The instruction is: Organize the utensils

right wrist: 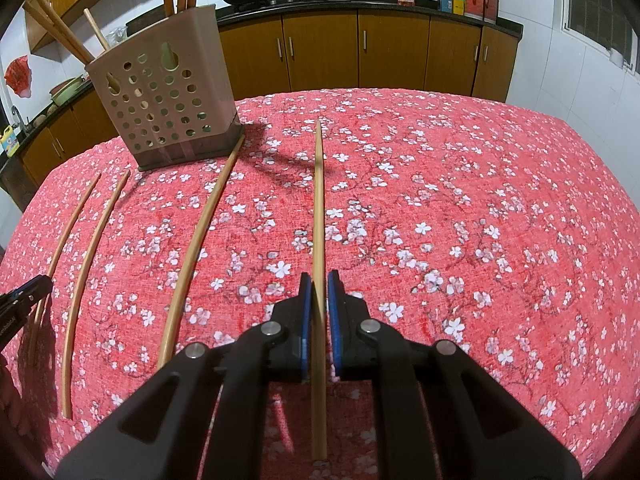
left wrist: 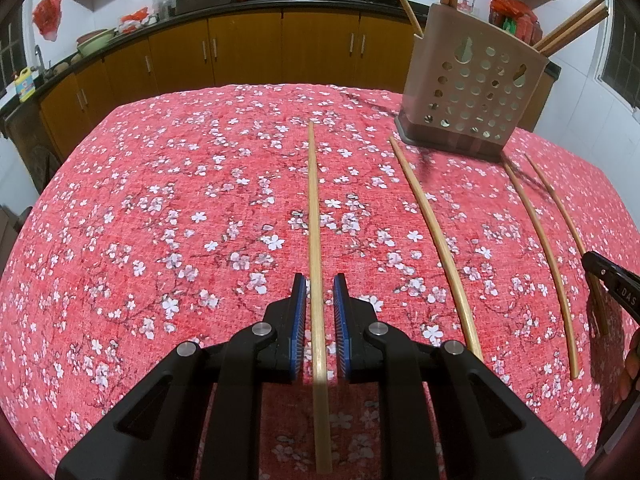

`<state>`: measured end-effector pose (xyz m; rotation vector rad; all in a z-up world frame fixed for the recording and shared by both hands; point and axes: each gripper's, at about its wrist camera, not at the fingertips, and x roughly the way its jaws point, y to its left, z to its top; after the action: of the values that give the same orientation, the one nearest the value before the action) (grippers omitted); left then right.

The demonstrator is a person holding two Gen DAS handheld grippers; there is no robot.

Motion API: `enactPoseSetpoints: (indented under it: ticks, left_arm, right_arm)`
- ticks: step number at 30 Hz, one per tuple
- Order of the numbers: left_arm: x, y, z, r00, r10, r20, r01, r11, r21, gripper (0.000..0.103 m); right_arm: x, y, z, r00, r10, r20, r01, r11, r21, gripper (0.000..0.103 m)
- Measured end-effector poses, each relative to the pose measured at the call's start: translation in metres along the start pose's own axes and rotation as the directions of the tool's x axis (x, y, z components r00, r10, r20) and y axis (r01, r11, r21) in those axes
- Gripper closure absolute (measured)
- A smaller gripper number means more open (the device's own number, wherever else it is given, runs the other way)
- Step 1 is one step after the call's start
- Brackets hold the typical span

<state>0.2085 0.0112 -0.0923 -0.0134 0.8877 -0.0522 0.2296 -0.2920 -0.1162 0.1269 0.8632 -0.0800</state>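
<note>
Wooden chopsticks lie in a row on the red floral tablecloth. In the left wrist view my left gripper (left wrist: 320, 280) straddles one chopstick (left wrist: 313, 208), with small gaps on both sides of it. In the right wrist view my right gripper (right wrist: 319, 278) straddles another chopstick (right wrist: 318, 200), the blue pads nearly touching it. A perforated beige utensil holder (left wrist: 472, 92), also in the right wrist view (right wrist: 168, 96), stands at the back of the table with several chopsticks upright in it.
Three more chopsticks lie beside the left gripper's one (left wrist: 436, 240), (left wrist: 540, 248), (left wrist: 560, 204). Three lie left of the right gripper's (right wrist: 196, 244), (right wrist: 88, 264), (right wrist: 64, 240). Orange kitchen cabinets (left wrist: 248, 48) with woks on the counter stand beyond the table's far edge.
</note>
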Motion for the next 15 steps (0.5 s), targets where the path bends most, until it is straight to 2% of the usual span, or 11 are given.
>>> enactPoseSetpoints:
  ticks: [8, 12, 15]
  left_arm:
    - [-0.004, 0.002, -0.003, 1.000, 0.004, 0.002, -0.004, 1.000, -0.014, 0.089]
    - [-0.006, 0.001, -0.004, 1.000, 0.016, -0.002, -0.016, 1.000, 0.009, 0.095]
    - [-0.013, 0.002, -0.004, 1.000, 0.003, 0.003, -0.003, 1.000, 0.014, 0.095]
  right_arm:
    - [-0.003, 0.001, -0.003, 1.000, 0.003, -0.001, -0.003, 1.000, 0.006, 0.093]
    - [-0.006, 0.001, -0.002, 1.000, 0.009, -0.002, -0.009, 1.000, 0.003, 0.096]
    - [-0.022, -0.001, 0.001, 0.999, 0.021, 0.043, -0.021, 1.000, 0.003, 0.096]
